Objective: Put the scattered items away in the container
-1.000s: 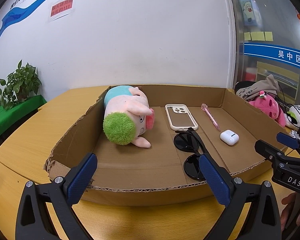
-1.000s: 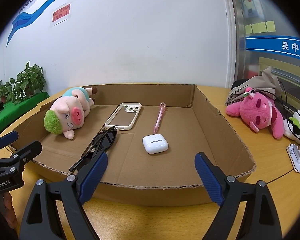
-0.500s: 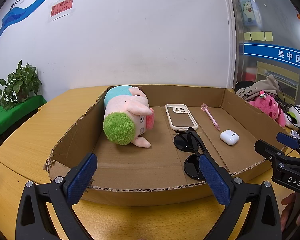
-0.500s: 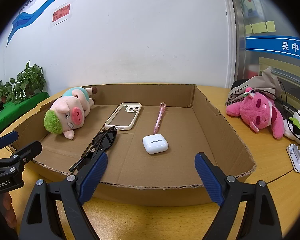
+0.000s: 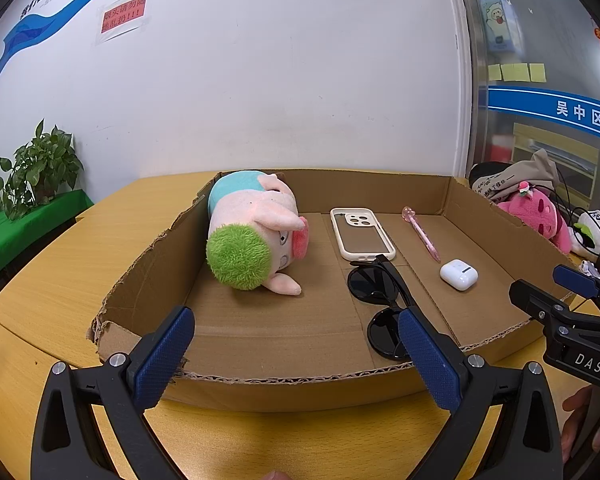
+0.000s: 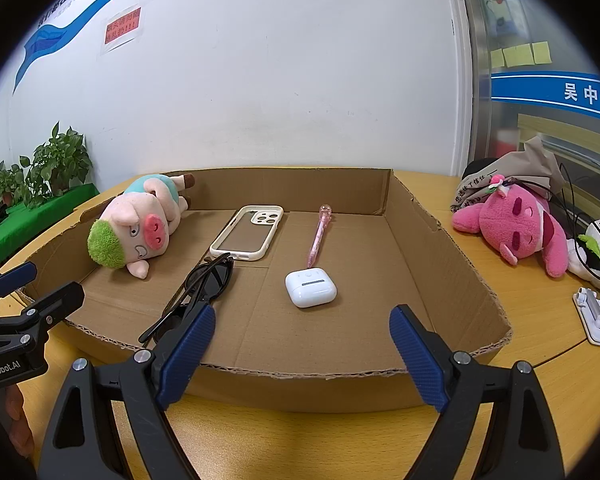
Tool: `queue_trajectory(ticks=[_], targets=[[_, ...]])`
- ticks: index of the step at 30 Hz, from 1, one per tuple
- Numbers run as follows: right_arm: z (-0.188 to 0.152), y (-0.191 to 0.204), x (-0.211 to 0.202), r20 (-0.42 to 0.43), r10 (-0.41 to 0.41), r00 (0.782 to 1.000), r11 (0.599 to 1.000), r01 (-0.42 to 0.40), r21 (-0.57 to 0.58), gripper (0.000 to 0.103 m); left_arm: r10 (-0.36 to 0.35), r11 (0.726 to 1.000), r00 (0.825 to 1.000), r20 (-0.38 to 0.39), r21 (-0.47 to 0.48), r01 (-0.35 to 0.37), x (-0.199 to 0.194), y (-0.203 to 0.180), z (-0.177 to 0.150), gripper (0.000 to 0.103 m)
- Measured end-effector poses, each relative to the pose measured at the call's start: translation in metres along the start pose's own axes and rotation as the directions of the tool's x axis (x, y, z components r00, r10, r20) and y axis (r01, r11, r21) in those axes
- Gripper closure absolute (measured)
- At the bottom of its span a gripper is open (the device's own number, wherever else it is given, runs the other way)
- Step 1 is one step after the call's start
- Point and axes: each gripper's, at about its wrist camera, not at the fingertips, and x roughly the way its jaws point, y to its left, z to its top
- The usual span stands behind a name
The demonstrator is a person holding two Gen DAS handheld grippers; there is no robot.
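A shallow cardboard box [image 5: 148, 264] [image 6: 432, 232] lies on the wooden table. Inside lie a pink pig plush with green hair [image 5: 252, 232] [image 6: 136, 224], a phone in a cream case [image 5: 362, 234] [image 6: 250, 232], black sunglasses [image 5: 376, 292] [image 6: 204, 284], a pink pen [image 5: 422, 234] [image 6: 318, 236] and a white earbud case [image 5: 459, 274] [image 6: 310, 288]. My left gripper [image 5: 296, 352] is open and empty, just in front of the box's near wall. My right gripper [image 6: 302, 354] is open and empty, also before the near wall.
Right of the box on the table lie a bright pink plush [image 6: 516, 224], a panda plush [image 6: 596, 248], a grey bag [image 6: 512, 176] with cables, and a white clip [image 6: 594, 316]. Potted plants [image 5: 40, 168] stand at far left. A white wall stands behind.
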Motion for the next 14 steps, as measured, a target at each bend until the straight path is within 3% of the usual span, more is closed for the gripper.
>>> queue_trajectory(ticks=[14], targets=[[-0.0002,-0.0007,-0.0001,0.000,0.000,1.000,1.000,0.000,0.000,0.014,-0.002,1.000,1.000,0.000,0.000,0.002,0.0000,-0.0007,-0.0004,0.000]])
